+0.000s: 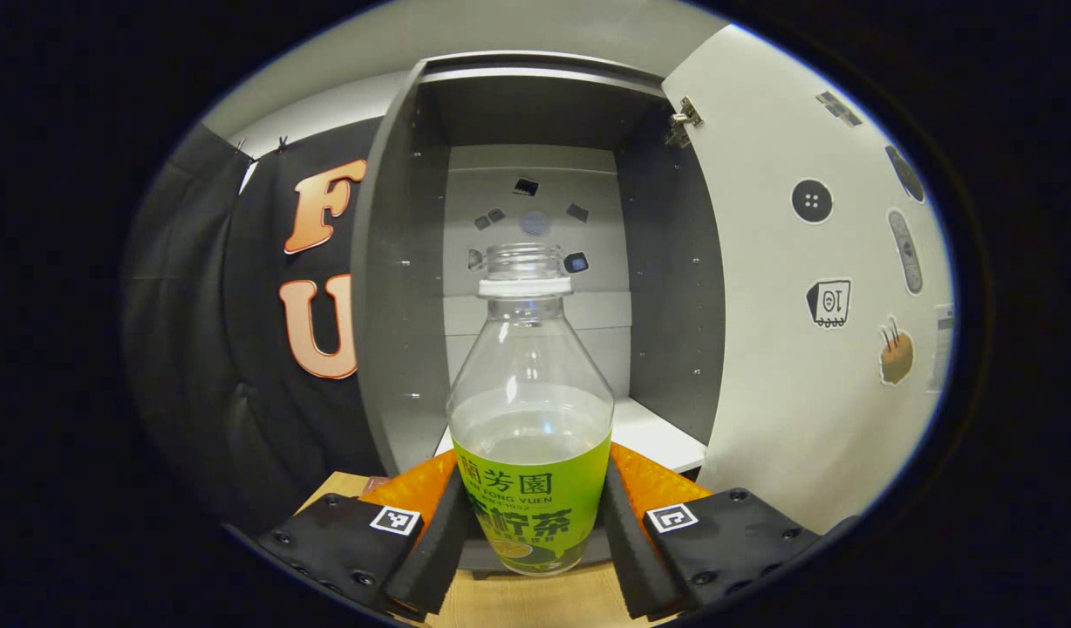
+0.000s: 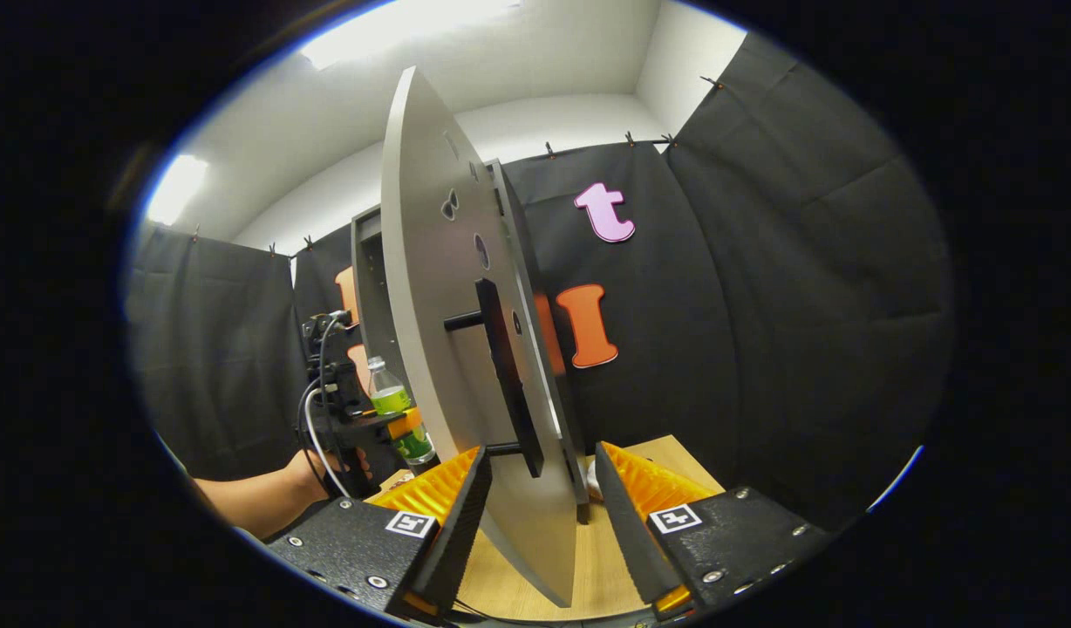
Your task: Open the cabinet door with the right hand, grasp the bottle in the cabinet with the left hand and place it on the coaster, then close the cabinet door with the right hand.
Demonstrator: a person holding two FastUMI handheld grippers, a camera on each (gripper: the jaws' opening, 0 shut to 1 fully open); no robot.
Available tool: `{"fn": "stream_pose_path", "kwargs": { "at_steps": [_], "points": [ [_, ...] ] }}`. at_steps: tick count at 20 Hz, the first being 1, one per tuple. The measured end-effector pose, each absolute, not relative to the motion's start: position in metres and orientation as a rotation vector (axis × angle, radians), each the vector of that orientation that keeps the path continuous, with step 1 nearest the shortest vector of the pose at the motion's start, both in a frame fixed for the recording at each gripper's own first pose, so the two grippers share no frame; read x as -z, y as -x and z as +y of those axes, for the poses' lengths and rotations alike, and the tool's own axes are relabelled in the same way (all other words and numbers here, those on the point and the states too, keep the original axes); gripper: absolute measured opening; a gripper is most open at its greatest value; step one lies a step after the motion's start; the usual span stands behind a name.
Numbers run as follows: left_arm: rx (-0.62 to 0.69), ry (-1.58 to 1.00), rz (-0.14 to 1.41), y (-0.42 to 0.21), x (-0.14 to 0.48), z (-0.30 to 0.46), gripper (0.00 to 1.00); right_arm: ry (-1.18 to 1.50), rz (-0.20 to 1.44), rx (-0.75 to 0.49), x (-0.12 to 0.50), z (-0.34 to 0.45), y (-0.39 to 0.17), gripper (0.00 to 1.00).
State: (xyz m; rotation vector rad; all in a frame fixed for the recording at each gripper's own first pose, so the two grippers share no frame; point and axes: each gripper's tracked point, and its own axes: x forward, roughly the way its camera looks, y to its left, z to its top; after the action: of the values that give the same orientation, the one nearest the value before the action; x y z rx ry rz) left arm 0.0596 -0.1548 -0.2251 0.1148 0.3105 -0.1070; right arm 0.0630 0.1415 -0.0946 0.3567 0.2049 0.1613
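My left gripper is shut on a clear bottle with a green label, held upright just in front of the open grey cabinet. The bottle is about half full and its neck has no cap. The white cabinet door stands swung out to the right. In the right gripper view the door is seen edge-on, with its black bar handle. My right gripper is open, its fingers straddling the door's lower edge and the handle. Farther left, the left gripper holds the bottle.
A wooden table lies under both grippers. The cabinet's white shelf sits behind the bottle. A person's hand and forearm hold the left gripper. Black cloth walls close in the booth on the left and right.
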Motion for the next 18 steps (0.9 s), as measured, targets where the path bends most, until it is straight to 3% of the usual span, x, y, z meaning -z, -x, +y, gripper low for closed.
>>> {"fn": "stream_pose_path", "kwargs": {
  "at_steps": [4,18],
  "points": [
    [0.092,-0.137,0.286,-0.030,0.223,-0.127,0.77,-0.344,0.155,-0.113,0.086,0.142,-0.059,0.76],
    [0.066,-0.115,0.294,0.047,0.256,-0.028,0.79,-0.230,0.130,0.029,0.067,0.172,-0.028,0.76]
  ]
}}
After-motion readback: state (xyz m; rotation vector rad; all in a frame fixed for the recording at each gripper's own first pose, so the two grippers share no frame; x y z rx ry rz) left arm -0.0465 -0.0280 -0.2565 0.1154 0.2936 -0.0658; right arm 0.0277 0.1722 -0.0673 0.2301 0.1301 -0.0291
